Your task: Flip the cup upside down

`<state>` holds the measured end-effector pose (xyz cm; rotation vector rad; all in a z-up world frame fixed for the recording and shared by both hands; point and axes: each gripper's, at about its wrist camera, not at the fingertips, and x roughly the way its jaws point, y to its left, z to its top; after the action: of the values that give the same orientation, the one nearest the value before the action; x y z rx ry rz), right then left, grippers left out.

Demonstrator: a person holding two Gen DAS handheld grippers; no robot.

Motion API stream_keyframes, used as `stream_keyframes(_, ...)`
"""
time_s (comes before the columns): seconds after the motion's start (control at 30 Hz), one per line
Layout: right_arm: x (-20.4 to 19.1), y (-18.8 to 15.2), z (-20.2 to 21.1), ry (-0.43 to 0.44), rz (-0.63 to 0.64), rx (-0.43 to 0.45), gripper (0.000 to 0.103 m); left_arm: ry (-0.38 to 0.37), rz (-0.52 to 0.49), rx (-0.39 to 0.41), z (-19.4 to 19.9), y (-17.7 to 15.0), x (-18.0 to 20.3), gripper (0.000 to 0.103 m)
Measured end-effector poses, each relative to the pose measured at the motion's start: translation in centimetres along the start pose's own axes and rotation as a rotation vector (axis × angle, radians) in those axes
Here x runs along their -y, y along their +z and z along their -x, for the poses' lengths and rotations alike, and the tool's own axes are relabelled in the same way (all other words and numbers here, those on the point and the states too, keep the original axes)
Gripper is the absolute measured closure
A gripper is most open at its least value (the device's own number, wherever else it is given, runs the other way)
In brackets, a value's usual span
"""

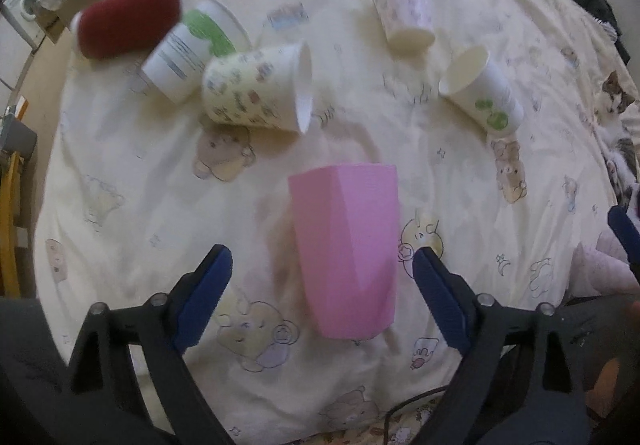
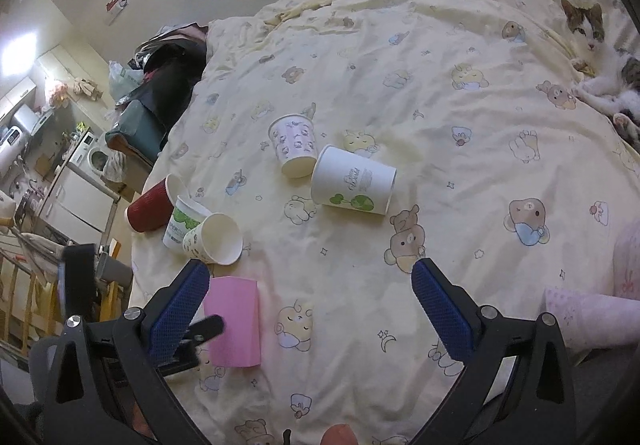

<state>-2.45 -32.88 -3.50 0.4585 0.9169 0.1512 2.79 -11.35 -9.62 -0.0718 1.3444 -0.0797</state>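
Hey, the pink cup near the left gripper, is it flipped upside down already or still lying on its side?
Cannot tell for sure. The pink cup shows only flat faceted sides and no open rim in either view, between the open left gripper's fingers, untouched.

Your only clear text is on the white paper cup with green leaves (image 2: 354, 185), lying on its side on the bed: script reads "Green World", with finer lines beside it too small to read. The second green-printed cup (image 2: 182, 223), wedged among the cups at the left, shows partial caps "SUPERCU…", with the rest hidden. In your left wrist view that cup's (image 1: 188, 49) print is blurred, unreadable. Nothing else is legible.
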Motion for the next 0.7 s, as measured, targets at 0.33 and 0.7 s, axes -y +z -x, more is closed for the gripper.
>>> stream_keyframes(0.33,0.0,0.0,-0.5,-0.006,-0.005,-0.019,0.0,0.016,-0.01,-0.034,-1.9,-1.0,0.8,0.013)
stream_keyframes(0.7,-0.1,-0.1,-0.9,-0.009,-0.001,-0.037,0.0,0.039,-0.054,0.067,-1.1,-4.0,0.7,0.013)
